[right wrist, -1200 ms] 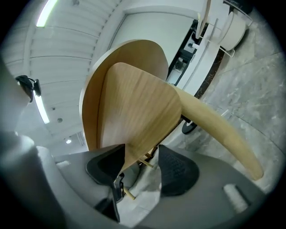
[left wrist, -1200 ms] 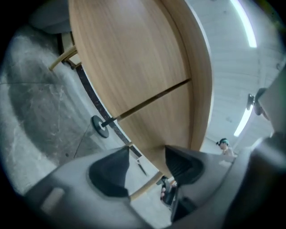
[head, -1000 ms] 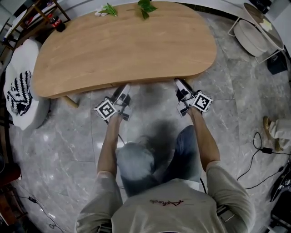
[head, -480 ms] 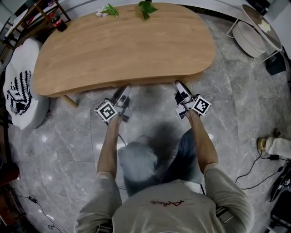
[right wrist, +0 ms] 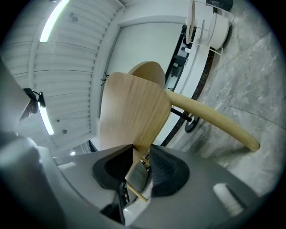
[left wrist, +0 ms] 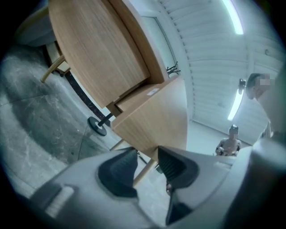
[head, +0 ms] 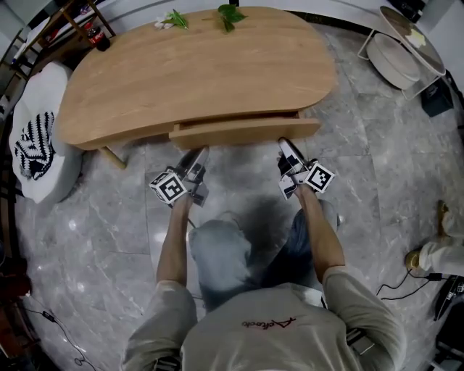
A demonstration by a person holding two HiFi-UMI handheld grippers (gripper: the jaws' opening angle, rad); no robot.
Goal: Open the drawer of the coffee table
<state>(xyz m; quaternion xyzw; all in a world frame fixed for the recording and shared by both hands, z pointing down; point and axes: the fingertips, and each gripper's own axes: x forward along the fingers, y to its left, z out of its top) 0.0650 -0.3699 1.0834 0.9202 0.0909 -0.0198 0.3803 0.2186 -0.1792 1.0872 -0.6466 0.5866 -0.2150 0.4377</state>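
A grey marble floor [head: 377,174] is taken up, at the top of the head view, by a large bean-shaped wooden coffee table [head: 196,72]. From the table's near side the drawer [head: 246,132] is seen partly pulled out, its long front panel standing clear of the tabletop's edge and facing the person. The panel is met from the front by both tools. The left gripper [head: 200,152] is set toward its left end and the right gripper [head: 285,146] toward its right end, well apart from each other. In the left gripper view the panel's lower edge is caught between the two dark pads, which have just been closing and are pressed on the wood at their tips. In the right gripper view the same thin edge is likewise pinched by jaws that have just been closing, held apart only by the board. Left of the table a white rounded seat [head: 54,181] is placed, with a black-and-white patterned cushion [head: 30,141] on it. A white round stand [head: 395,54] is seen at upper right. Green leaves [head: 230,13] are laid on the table's far edge, and a dark bottle [head: 98,38] is seen beyond its far left end.
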